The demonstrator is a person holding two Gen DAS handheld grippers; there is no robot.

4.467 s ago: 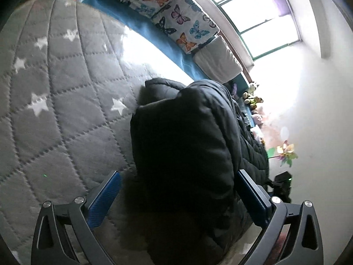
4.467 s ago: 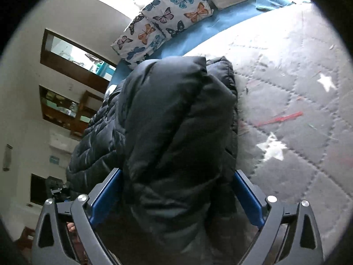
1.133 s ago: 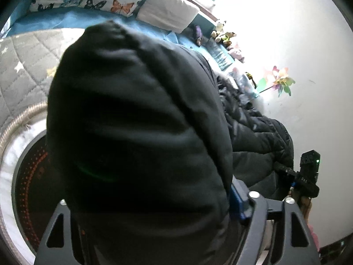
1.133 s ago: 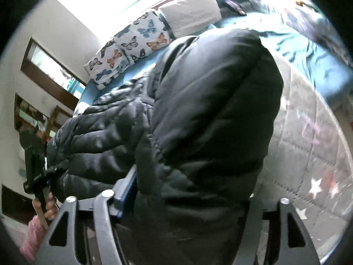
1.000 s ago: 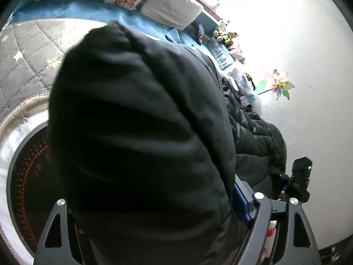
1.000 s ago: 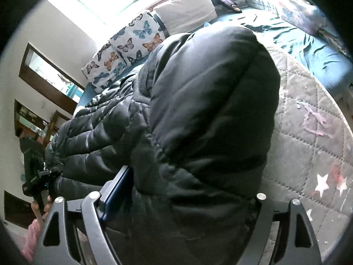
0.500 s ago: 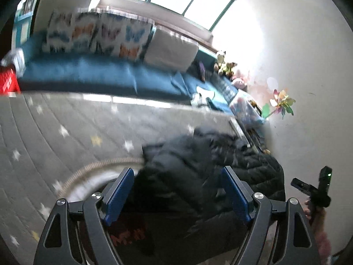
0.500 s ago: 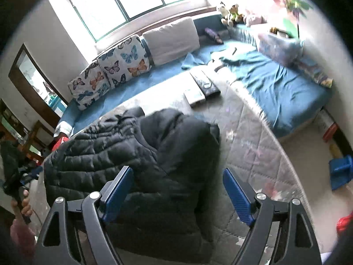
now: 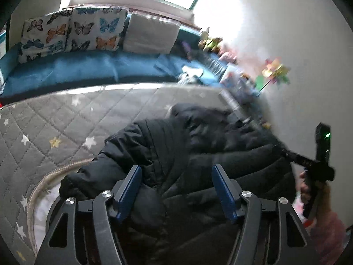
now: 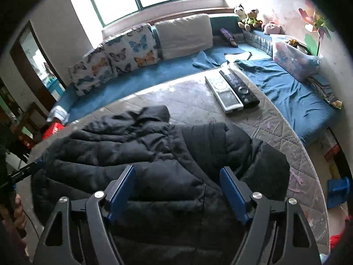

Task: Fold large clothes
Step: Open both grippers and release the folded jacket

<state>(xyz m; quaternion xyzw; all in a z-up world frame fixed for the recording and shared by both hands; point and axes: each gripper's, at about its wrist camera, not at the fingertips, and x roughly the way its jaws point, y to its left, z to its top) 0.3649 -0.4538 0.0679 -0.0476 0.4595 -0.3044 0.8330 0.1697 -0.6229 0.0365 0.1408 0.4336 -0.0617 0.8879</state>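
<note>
A black puffer jacket (image 9: 198, 145) lies bunched and folded over on the grey quilted star mat (image 9: 55, 119). My left gripper (image 9: 176, 167) hovers above its near part, and its jaws are closing with nothing pinched between the blue pads (image 9: 130, 187). The right wrist view shows the same jacket (image 10: 143, 154), hood toward the far side, on the mat (image 10: 189, 97). My right gripper (image 10: 177, 169) hangs over it, its jaws also closing, the pads (image 10: 231, 194) clear of the fabric.
Two flat remote-like devices (image 10: 231, 90) lie on the mat's far side. A blue cushioned bench (image 10: 286, 88) with butterfly pillows (image 10: 123, 55), a plastic box (image 10: 293, 59) and soft toys rings the mat. A person's hand (image 9: 306, 187) holds the other gripper at right.
A second ago each gripper had a thick fold of the jacket between its fingers, filling the view. The jacket now lies let go on the mat, and both grippers have drawn up and back, jaws narrowing.
</note>
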